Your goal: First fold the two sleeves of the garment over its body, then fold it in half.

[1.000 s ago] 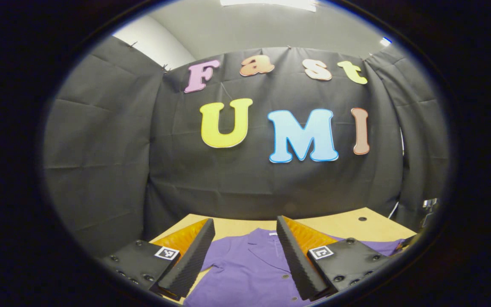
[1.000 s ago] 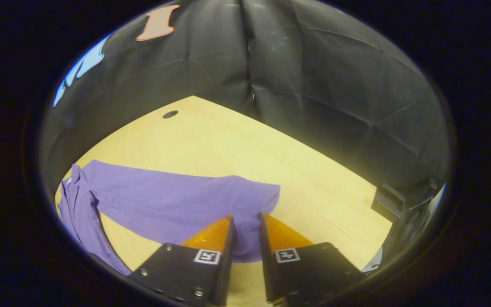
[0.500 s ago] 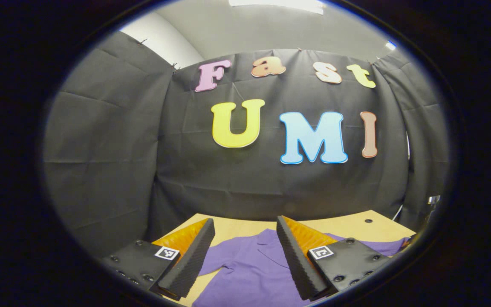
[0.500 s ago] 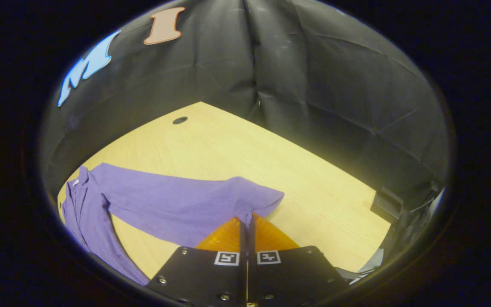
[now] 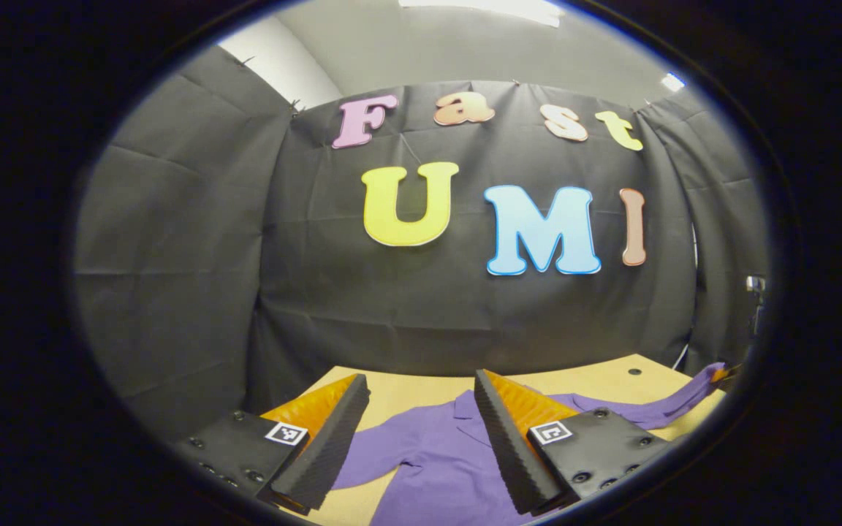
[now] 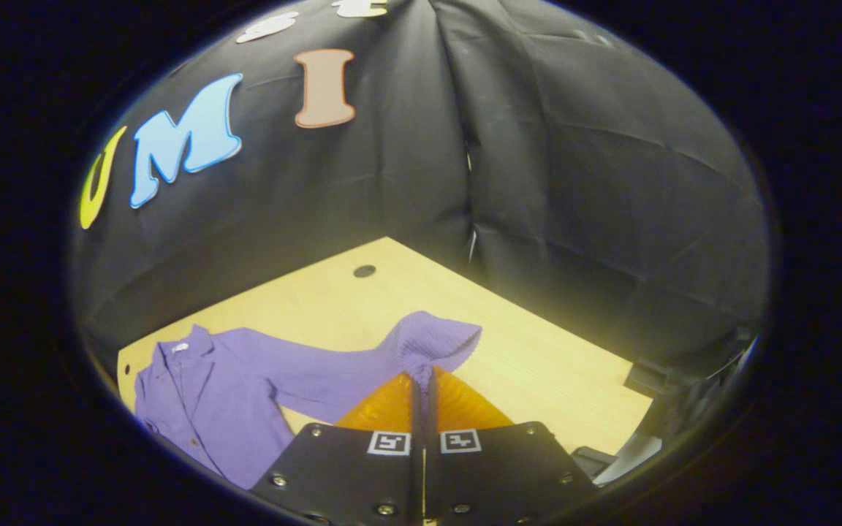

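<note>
A purple button shirt (image 6: 216,394) lies collar-up on the wooden table (image 6: 392,292). In the right gripper view my right gripper (image 6: 421,376) is shut on the cuff end of its sleeve (image 6: 432,340), which hangs lifted off the table and drapes back toward the body. In the left gripper view the shirt (image 5: 435,453) lies below and between the fingers of my left gripper (image 5: 417,398), which stands open above the collar with nothing held. The raised sleeve (image 5: 677,402) rises at the right, held there by the other gripper.
Black cloth walls close the table at the back and both sides. A small dark hole (image 6: 365,271) marks the tabletop near the far corner. Dark equipment (image 6: 647,380) sits past the table's right edge. Bare wood (image 6: 523,358) lies right of the sleeve.
My right gripper went from open around the cuff to shut on it, then lifted the sleeve off the table. The left gripper stayed open, shifting only slightly.
</note>
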`<state>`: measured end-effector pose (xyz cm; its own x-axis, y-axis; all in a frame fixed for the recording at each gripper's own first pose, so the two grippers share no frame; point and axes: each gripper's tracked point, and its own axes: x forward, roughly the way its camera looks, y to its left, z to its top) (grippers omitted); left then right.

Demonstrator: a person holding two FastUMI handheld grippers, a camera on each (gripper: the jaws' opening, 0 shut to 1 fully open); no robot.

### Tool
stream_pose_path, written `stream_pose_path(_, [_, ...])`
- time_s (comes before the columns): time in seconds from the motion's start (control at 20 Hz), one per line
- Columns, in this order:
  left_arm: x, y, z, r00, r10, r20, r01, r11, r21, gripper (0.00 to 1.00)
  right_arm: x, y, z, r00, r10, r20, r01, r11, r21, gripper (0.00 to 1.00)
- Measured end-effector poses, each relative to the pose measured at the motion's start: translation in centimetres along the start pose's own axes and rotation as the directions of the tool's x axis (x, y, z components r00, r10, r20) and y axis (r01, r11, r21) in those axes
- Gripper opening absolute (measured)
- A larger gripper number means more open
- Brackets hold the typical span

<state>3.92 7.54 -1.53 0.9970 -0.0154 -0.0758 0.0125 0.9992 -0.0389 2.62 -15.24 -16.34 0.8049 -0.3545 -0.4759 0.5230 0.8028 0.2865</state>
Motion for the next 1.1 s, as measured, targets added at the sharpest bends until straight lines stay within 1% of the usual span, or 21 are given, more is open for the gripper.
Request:
stream_pose_path(0.15, [0.8,1.7,-0.7,0.999,-0.034,-0.007,0.034,0.999,-0.016,0.93,-1.2,3.8,2.0,0.998,0.035,0.057,-0.033,0.999,-0.032,0.01])
stream_pose_path(0.35, [1.9,4.6,-1.4,0.996,-0.085,-0.014,0.084,0.996,-0.032,0.93,-2.0,8.7,6.0,0.988,0.056,0.145,-0.042,0.995,-0.096,0.01])
stream_pose_path(0.5, [2.7,7.5,-2.2,0.996,-0.081,-0.026,0.079,0.996,-0.05,0.92,-2.3,12.9,8.5,0.977,0.093,0.191,-0.066,0.988,-0.142,0.01])
stream_pose_path(0.55, [2.6,8.5,-2.3,0.997,-0.07,-0.028,0.068,0.996,-0.059,0.97,-2.2,14.3,8.8,0.975,0.109,0.196,-0.078,0.984,-0.16,0.01])
stream_pose_path(0.7, [2.2,10.3,-3.2,0.998,-0.043,-0.034,0.041,0.998,-0.047,0.98,-2.1,18.1,9.8,0.967,0.143,0.211,-0.096,0.971,-0.217,0.01])
stream_pose_path(0.8, [1.7,11.2,-3.4,0.998,-0.045,-0.036,0.043,0.998,-0.055,0.97,-2.6,20.7,10.0,0.962,0.173,0.213,-0.118,0.961,-0.249,0.01])
stream_pose_path(0.95, [1.5,12.6,-4.4,0.998,-0.052,-0.046,0.048,0.995,-0.083,0.95,-3.2,25.2,9.2,0.953,0.222,0.206,-0.156,0.942,-0.298,0.01])
stream_pose_path(1.0, [1.4,13.1,-4.8,0.998,-0.05,-0.05,0.045,0.996,-0.083,0.98,-3.4,26.5,8.6,0.951,0.236,0.198,-0.166,0.934,-0.316,0.01])
stream_pose_path(1.1, [1.3,14.2,-5.6,0.998,-0.036,-0.059,0.031,0.997,-0.076,0.96,-3.7,29.3,6.7,0.949,0.267,0.166,-0.198,0.918,-0.345,0.01])
